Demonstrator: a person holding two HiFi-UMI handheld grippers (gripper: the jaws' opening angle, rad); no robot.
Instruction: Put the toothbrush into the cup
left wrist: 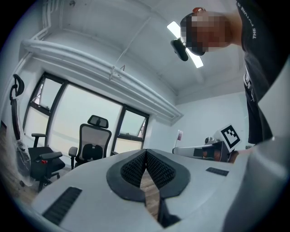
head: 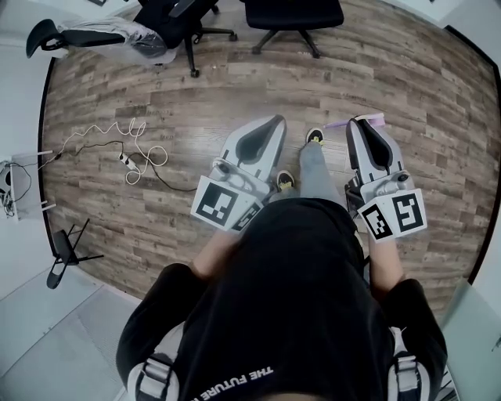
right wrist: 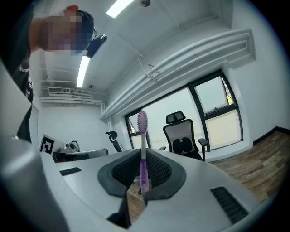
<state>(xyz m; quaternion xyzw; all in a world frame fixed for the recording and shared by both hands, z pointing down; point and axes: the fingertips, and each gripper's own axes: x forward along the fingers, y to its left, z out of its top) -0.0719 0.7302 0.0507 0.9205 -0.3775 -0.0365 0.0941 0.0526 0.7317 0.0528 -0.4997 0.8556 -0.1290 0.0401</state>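
My right gripper (right wrist: 143, 177) clamps the toothbrush (right wrist: 142, 136) by its handle, head upright and clear, ready for dropping in | my left gripper (left wrist: 146, 168) closed on nothing, idle | cup in no view

Black office chairs (head: 291, 14) and a tangled cable (head: 127, 162) sit on wood floor (head: 235, 86).

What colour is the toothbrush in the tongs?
The toothbrush is purple, its head paler pink. The right gripper view shows it best.

Black office chairs (head: 293, 16) stand on a wood-plank floor (head: 391, 78) near large windows (right wrist: 222, 127).
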